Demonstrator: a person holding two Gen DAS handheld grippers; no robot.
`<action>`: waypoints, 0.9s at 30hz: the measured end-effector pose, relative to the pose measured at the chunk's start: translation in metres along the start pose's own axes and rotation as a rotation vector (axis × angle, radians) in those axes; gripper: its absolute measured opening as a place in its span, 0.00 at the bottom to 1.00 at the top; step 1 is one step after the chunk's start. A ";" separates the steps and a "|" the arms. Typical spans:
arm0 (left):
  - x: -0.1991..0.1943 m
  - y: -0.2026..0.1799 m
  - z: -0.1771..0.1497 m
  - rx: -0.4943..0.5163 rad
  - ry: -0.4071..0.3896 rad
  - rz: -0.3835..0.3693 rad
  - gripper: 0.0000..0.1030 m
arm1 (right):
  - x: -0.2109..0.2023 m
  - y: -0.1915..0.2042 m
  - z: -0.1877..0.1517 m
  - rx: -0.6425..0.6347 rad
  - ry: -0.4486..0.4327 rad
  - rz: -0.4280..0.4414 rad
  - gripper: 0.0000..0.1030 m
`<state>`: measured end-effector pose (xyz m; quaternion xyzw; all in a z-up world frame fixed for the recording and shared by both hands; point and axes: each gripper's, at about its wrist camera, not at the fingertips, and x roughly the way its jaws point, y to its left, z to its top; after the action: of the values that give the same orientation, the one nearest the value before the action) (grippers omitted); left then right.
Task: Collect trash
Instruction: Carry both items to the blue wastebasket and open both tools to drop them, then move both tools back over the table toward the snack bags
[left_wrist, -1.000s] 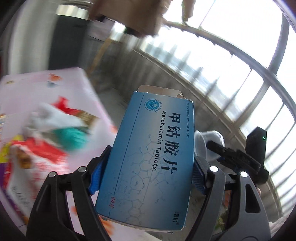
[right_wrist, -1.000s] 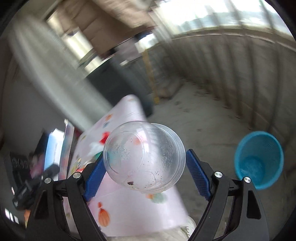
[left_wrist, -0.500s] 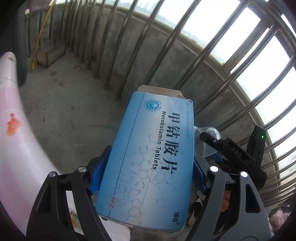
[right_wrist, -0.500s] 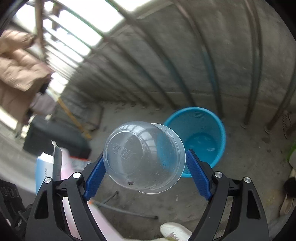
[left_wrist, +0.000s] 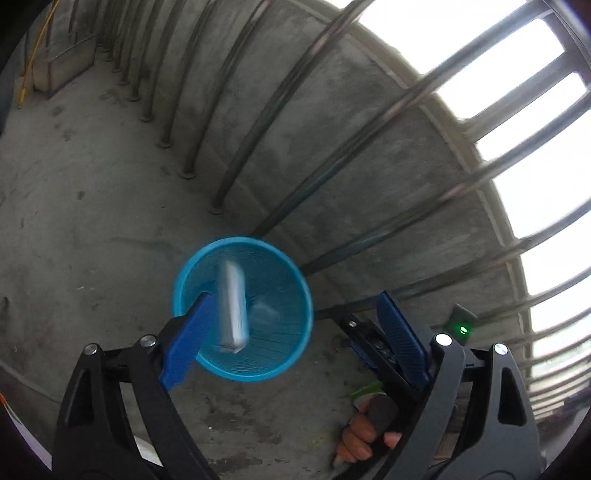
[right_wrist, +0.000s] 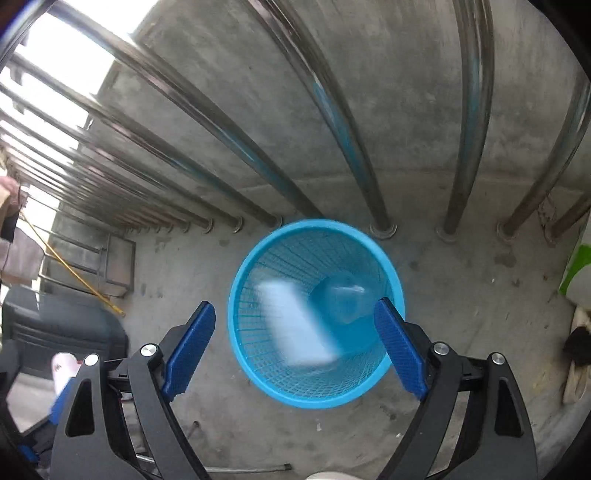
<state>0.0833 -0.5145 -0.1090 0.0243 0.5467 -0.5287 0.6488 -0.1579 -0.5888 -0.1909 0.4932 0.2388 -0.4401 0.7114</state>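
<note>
Fingers of both grippers stand spread wide with nothing between them. From the left wrist view, the left gripper (left_wrist: 295, 332) hangs above a blue mesh bin (left_wrist: 291, 354) that sits on the concrete floor (left_wrist: 92, 221) close to a row of metal railing bars (left_wrist: 266, 107). A blurred medicine box (left_wrist: 232, 302) shows within the bin's mouth — whether it is in the air or already resting inside cannot be told. A clear plastic cup (left_wrist: 264, 310) lies low in the bin beside it. The right gripper (left_wrist: 373, 343) is seen at the lower right, held in a hand (left_wrist: 364, 435).

From the right wrist view, the right gripper (right_wrist: 295, 339) also looks down into the bin (right_wrist: 369, 391) — the box (right_wrist: 295, 328) smeared pale on the left side, the cup (right_wrist: 343, 295) deeper on the right.
</note>
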 end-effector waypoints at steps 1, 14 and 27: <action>-0.006 0.000 -0.003 0.010 -0.005 0.001 0.82 | -0.003 0.002 -0.001 -0.018 -0.013 -0.003 0.83; -0.190 0.006 -0.084 0.029 -0.334 0.142 0.82 | -0.084 0.111 -0.064 -0.385 -0.143 -0.057 0.91; -0.413 0.112 -0.276 -0.172 -0.525 0.603 0.82 | -0.181 0.224 -0.195 -0.777 0.078 0.490 0.94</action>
<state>0.0387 -0.0249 0.0225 -0.0066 0.3730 -0.2552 0.8920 -0.0366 -0.3115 -0.0185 0.2482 0.2888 -0.1179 0.9171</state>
